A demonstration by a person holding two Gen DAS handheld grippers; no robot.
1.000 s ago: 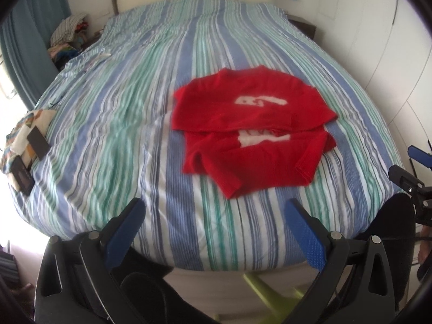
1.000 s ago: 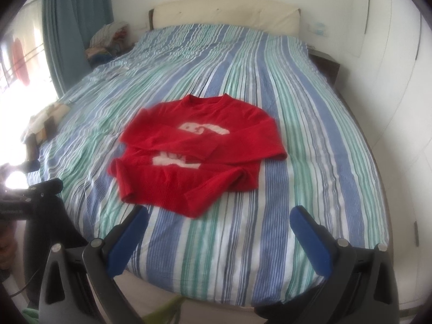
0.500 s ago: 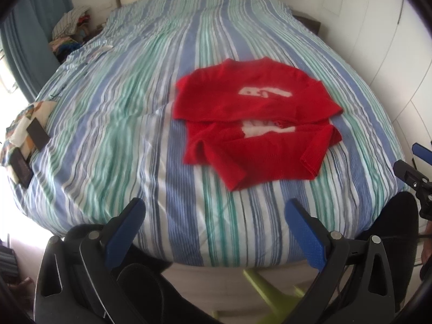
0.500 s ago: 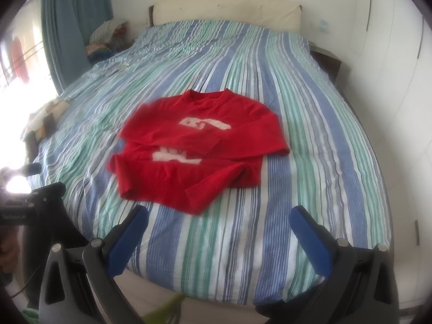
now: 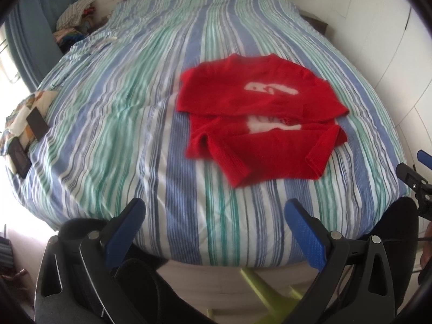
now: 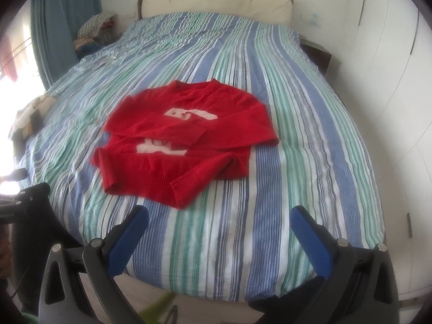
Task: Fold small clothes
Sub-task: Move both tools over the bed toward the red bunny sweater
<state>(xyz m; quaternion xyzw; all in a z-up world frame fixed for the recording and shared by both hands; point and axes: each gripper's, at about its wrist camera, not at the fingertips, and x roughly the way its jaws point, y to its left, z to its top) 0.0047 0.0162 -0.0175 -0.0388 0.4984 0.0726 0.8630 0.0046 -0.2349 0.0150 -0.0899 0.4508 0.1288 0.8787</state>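
A small red sweater [image 5: 259,124] with a white print lies on the striped bed, both sleeves folded across its front. In the right wrist view the sweater [image 6: 186,135] sits left of centre, its hem toward me. My left gripper [image 5: 213,210] hovers open over the bed's near edge, short of the sweater and holding nothing. Its blue fingers [image 5: 305,229] stand wide apart. My right gripper [image 6: 220,216] is open too, just in front of the sweater's near hem, empty. The other gripper shows at the left wrist view's right edge [image 5: 413,181].
The blue, green and white striped bedspread [image 5: 121,113] covers the whole bed. A patterned cloth with dark flat objects [image 5: 24,132] lies on the left edge. Piled clothes [image 6: 94,29] and a blue curtain stand at the far left. White wardrobe doors [image 6: 391,94] line the right.
Both grippers have drifted slightly forward and higher over the bed, so the sweater sits lower and larger in view. The sweater itself has not moved.
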